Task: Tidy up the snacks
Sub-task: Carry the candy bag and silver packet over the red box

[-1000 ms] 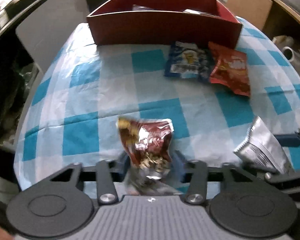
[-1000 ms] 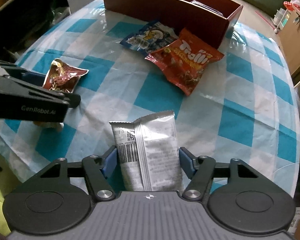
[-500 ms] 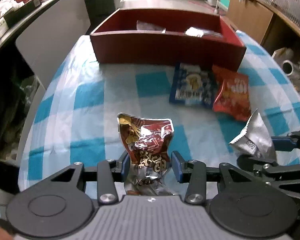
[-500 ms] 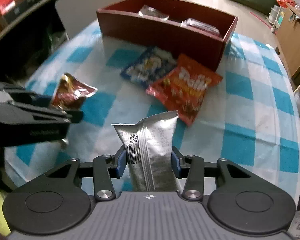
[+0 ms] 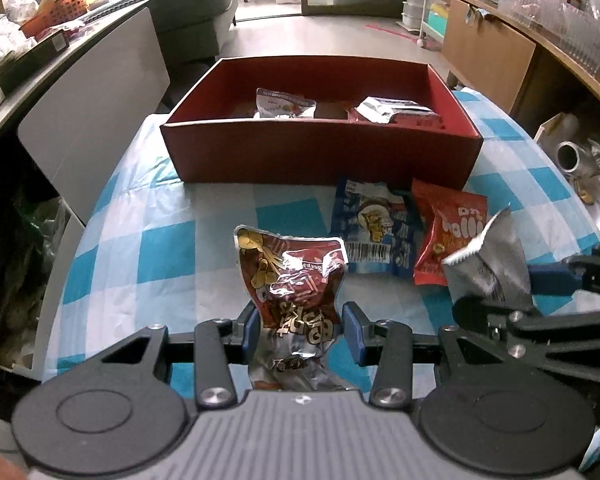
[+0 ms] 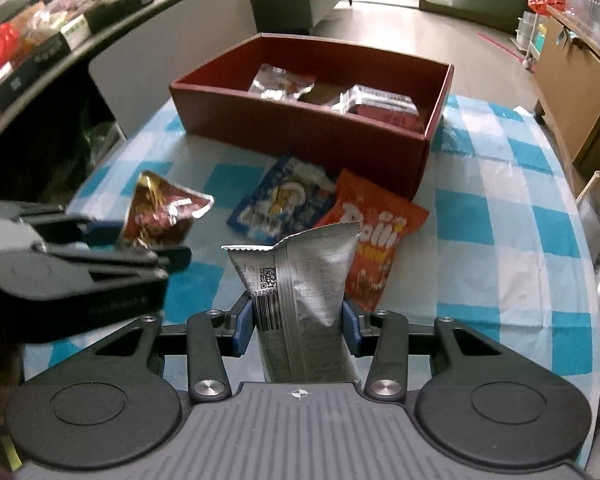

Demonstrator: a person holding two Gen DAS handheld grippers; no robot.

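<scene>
My left gripper (image 5: pixel 300 330) is shut on a dark red snack bag (image 5: pixel 292 276), held above the checked tablecloth. My right gripper (image 6: pixel 298 322) is shut on a silver foil packet (image 6: pixel 300 276), also lifted off the table. Each gripper shows in the other's view: the right gripper (image 5: pixel 540 292) with its silver packet (image 5: pixel 488 264), the left gripper (image 6: pixel 112 240) with the red bag (image 6: pixel 160 212). A blue snack bag (image 6: pixel 280 200) and an orange-red gummy bag (image 6: pixel 376 232) lie flat in front of the dark red box (image 5: pixel 320 152), which holds a few packets.
The table with the blue-and-white checked cloth (image 5: pixel 160 248) ends in a rounded edge at left and right. A grey panel (image 5: pixel 92 112) and a dark shelf with goods stand to the left. A wooden cabinet (image 5: pixel 488 44) is at the back right.
Both grippers rose with their packets and pulled back, so the inside of the red box now shows. The right jaws closed in on the silver packet.
</scene>
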